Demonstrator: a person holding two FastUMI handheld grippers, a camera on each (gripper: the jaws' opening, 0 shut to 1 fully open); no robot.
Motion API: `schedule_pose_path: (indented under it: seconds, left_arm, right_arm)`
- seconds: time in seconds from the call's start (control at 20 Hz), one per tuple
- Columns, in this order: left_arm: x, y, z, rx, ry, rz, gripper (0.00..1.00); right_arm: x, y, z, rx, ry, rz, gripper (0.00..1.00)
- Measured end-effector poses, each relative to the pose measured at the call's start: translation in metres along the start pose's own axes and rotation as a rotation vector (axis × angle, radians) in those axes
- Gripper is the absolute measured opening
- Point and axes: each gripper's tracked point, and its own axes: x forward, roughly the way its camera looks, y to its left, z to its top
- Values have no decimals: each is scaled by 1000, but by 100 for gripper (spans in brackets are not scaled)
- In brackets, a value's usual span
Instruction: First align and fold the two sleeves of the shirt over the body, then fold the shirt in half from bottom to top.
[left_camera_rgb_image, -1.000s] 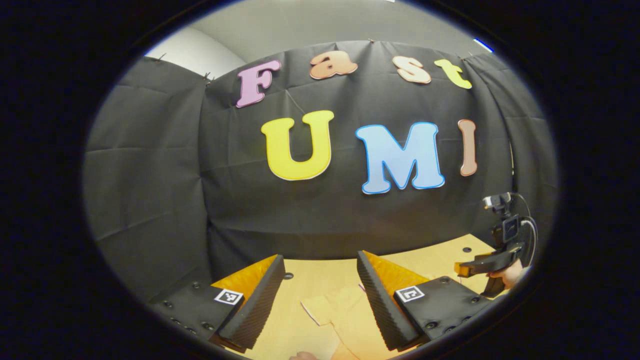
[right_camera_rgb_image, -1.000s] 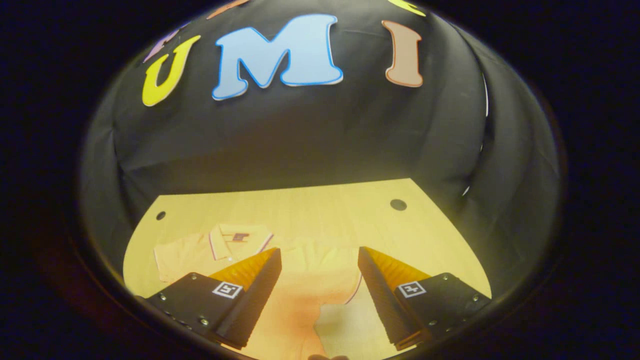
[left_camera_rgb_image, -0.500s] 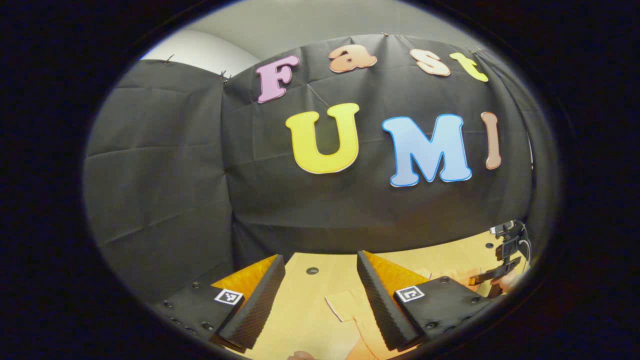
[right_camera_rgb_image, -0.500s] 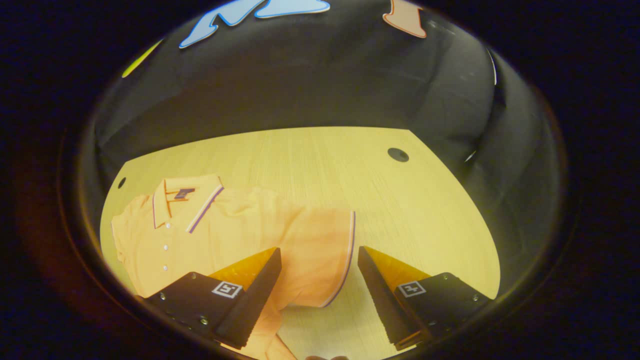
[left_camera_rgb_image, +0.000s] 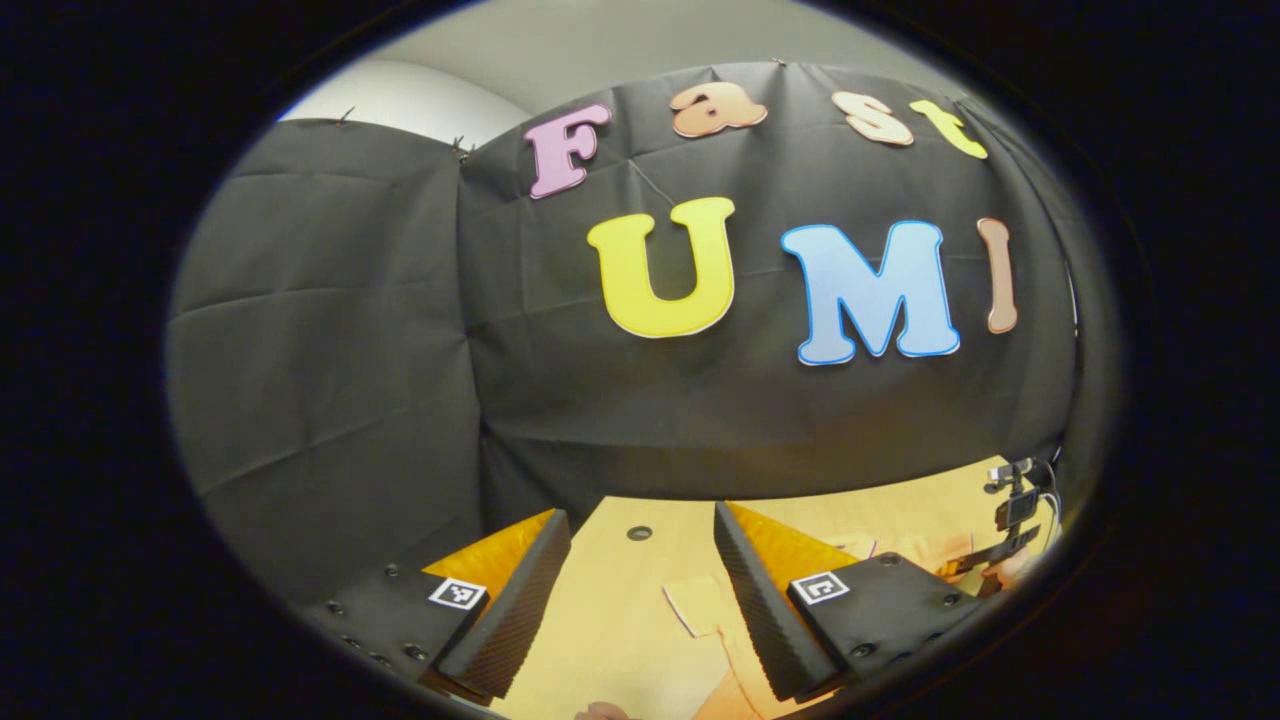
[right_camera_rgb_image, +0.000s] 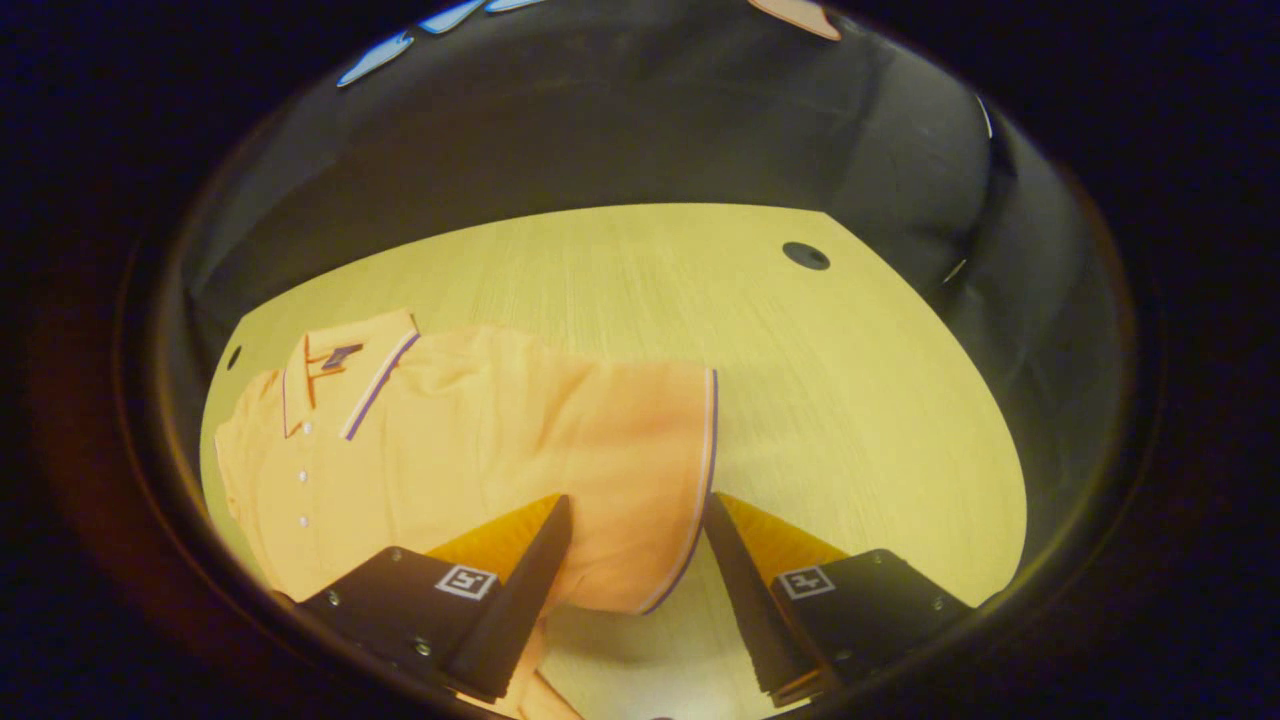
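An orange polo shirt (right_camera_rgb_image: 470, 440) lies flat on the wooden table (right_camera_rgb_image: 820, 400), with its collar (right_camera_rgb_image: 340, 365) at the left. One short sleeve (right_camera_rgb_image: 640, 470), edged with a purple stripe, points towards me. My right gripper (right_camera_rgb_image: 635, 590) is open just above that sleeve, and the sleeve's hem lies between its fingers. My left gripper (left_camera_rgb_image: 640, 590) is open low over the table. The shirt's other sleeve (left_camera_rgb_image: 700, 605) lies beside its right finger. The right gripper (left_camera_rgb_image: 1000, 550), held by a hand, shows far off at the right of the left gripper view.
The table has a round hole (right_camera_rgb_image: 805, 255) near its far right corner and a smaller hole (right_camera_rgb_image: 233, 357) at the left. Another hole (left_camera_rgb_image: 638, 533) lies ahead of the left gripper. Black cloth walls stand close behind the table's far edge.
My right gripper has tipped down and come close over the sleeve, and its fingers have narrowed a little. My left gripper has swung left, so the sleeve edge now sits by its right finger.
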Motion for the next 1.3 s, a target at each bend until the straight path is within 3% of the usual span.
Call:
schedule_pose_path:
  seconds: [0.1,0.15,0.2,0.25,0.35,0.65,1.0,1.3]
  left_arm:
    - [1,-1,1,-4,2,2,94]
    - [0,-1,0,-6,2,3,94]
    - [0,-1,0,-8,3,3,94]
    - [-1,-1,-1,-10,6,3,94]
    - [-1,-1,-3,-16,13,4,94]
    - [-3,2,-9,-33,27,11,94]
    - [-6,7,-12,-39,35,28,94]
    - [-21,32,-24,-42,44,63,94]
  right_arm:
    - [1,2,0,2,0,15,76]
    - [1,2,-1,-3,3,26,59]
    - [1,4,1,-6,4,33,51]
    - [1,7,0,-4,7,47,29]
    - [1,10,-1,-17,5,33,9]
    - [-10,20,21,-93,-58,13,8]
    - [-33,99,59,-205,-151,139,8]
    - [-43,177,39,-354,-144,244,8]
